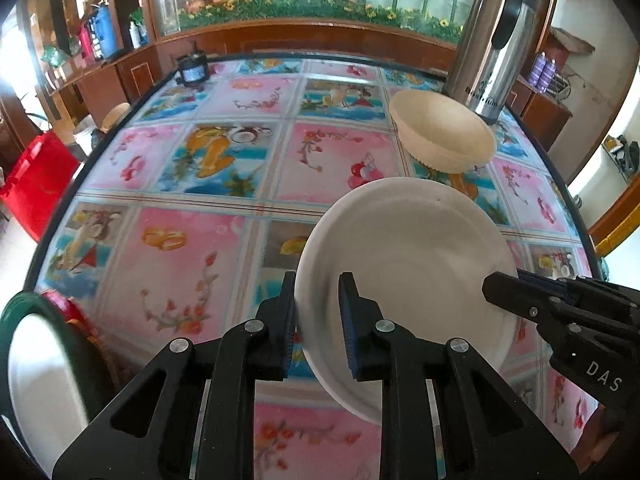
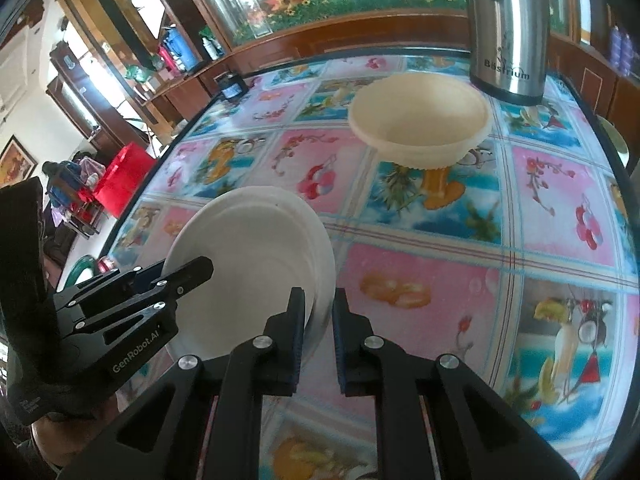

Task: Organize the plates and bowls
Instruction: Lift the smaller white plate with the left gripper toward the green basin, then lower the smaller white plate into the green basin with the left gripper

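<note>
Two claws meet on one white plate [image 1: 408,276] held tilted above the near part of the desk [image 1: 192,248]. The left claw [image 1: 318,324] has the plate's left rim between its fingers, though a gap shows beside the right pad, so I cannot tell whether it grips. The right claw [image 2: 318,334] straddles the plate's right rim in the same way, its pads close to the edge but not plainly clamped. At the near left edge sits a green-rimmed plate [image 1: 44,364]. Farther back on the right, a cream bowl [image 2: 420,124] stands upright on the patterned desk cover. Just behind it rises a steel thermos jug [image 2: 508,28], and a small dark jar [image 1: 193,70] sits at the far left edge.
</note>
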`<move>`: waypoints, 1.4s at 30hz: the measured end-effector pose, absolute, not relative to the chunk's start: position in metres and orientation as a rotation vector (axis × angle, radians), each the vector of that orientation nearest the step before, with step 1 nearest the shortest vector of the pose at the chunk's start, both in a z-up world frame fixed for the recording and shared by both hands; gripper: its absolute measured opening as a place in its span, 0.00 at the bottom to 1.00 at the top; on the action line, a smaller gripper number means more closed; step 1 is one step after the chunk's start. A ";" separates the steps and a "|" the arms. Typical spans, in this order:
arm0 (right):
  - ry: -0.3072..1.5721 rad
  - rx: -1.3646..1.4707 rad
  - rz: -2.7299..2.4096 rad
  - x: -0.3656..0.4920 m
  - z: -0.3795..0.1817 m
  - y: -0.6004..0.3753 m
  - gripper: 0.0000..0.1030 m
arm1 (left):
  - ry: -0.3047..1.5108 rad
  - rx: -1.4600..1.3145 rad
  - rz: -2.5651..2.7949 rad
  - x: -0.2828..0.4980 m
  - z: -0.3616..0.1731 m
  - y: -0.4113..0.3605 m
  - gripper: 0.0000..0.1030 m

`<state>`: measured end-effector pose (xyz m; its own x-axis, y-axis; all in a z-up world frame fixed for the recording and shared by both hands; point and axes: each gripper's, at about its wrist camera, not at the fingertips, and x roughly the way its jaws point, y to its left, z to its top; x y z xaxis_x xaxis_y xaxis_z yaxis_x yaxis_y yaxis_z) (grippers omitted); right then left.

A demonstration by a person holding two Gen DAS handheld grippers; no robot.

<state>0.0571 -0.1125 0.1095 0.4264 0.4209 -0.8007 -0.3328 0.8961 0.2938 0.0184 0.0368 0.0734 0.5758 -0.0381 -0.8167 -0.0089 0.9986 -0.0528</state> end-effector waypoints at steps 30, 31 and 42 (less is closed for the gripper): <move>0.933 -0.088 0.717 -0.017 0.154 0.049 0.16 | 0.812 -0.123 0.162 -0.095 0.129 0.201 0.19; 0.936 -0.097 0.725 -0.017 0.153 0.057 0.16 | 0.811 -0.129 0.168 -0.096 0.128 0.206 0.19; 0.962 -0.138 0.758 -0.022 0.144 0.089 0.16 | 0.819 -0.160 0.200 -0.110 0.115 0.234 0.19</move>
<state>-0.0219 0.0887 0.1440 0.3403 0.5218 -0.7823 -0.6387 0.7388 0.2150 -0.1099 0.2340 0.1154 0.6661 0.1147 -0.7370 -0.2379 0.9692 -0.0642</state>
